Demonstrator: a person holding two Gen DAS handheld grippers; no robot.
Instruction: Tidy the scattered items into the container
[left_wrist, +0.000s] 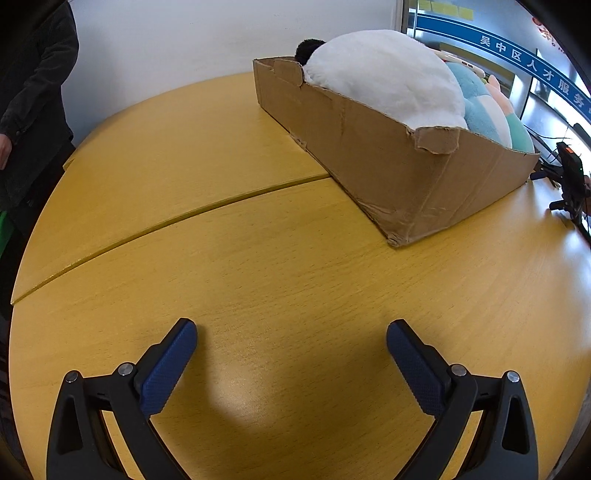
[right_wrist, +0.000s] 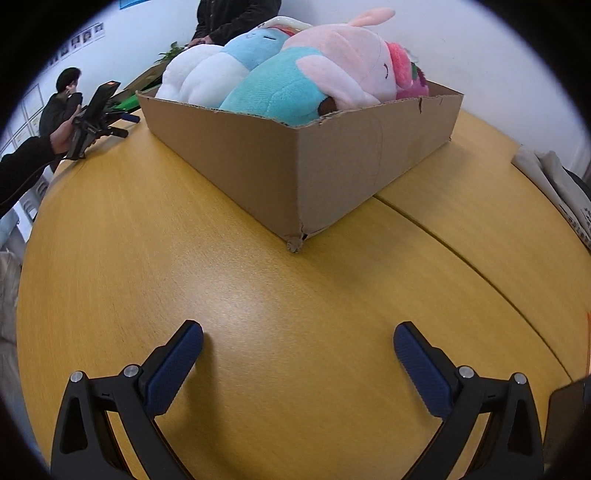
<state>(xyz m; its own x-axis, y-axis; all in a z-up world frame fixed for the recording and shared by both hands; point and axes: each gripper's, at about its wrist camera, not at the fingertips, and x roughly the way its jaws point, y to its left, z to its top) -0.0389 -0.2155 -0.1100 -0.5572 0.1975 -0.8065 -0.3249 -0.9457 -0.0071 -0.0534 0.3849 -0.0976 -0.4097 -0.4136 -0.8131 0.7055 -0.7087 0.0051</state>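
Left gripper spread, empty | right gripper spread, empty | cardboard box far side, heaped with plush toys | toys likely soft, light: pinch a fold | near table bare

The left gripper hovers low with its jaws spread wide and nothing between them, its blue pads facing each other. The right gripper is posed the same way, jaws wide apart and empty. Seen from the right wrist, the left gripper is gripped by a hand in a dark sleeve.
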